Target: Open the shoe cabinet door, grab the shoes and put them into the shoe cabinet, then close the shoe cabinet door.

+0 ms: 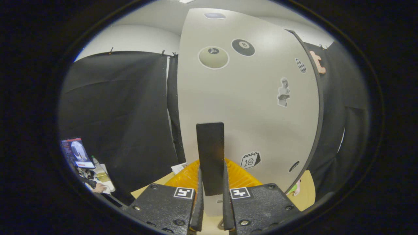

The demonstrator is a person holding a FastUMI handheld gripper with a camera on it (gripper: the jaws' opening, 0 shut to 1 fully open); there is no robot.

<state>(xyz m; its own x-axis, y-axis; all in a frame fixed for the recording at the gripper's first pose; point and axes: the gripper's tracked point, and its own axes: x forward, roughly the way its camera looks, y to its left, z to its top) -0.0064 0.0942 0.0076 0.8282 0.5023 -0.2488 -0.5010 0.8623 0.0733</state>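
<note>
- Gripper up against the cabinet door, fingers set close on either side of the dark upright handle.
- Both fingers appear to press the handle's lower end; contact on the hidden faces judged, not seen outright.
- Door fills the space ahead, pale, dotted with stickers; its dark right edge stands proud of the cloth wall behind, so probably swung partly out rather than flush. Whether opening or closing: cannot tell.
- Orange mat or tray just beyond the fingers at the door's foot, on a wooden surface.
- Small bright green thing at the door's lower right corner; possibly part of a shoe, too little showing to be sure. No shoes otherwise made out.
- Desk clutter and a hand well off to the left, apart from the work.
- To do this step well:
- Keep the pinch firm and square on the handle, no twisting.
- Follow the door's arc about its hinge instead of pulling straight, so the fingers do not slide off.
- Move slowly; the grip sits low on the handle and could slip off the end.
- Watch the orange mat and the green thing near the door's sweep.
</note>
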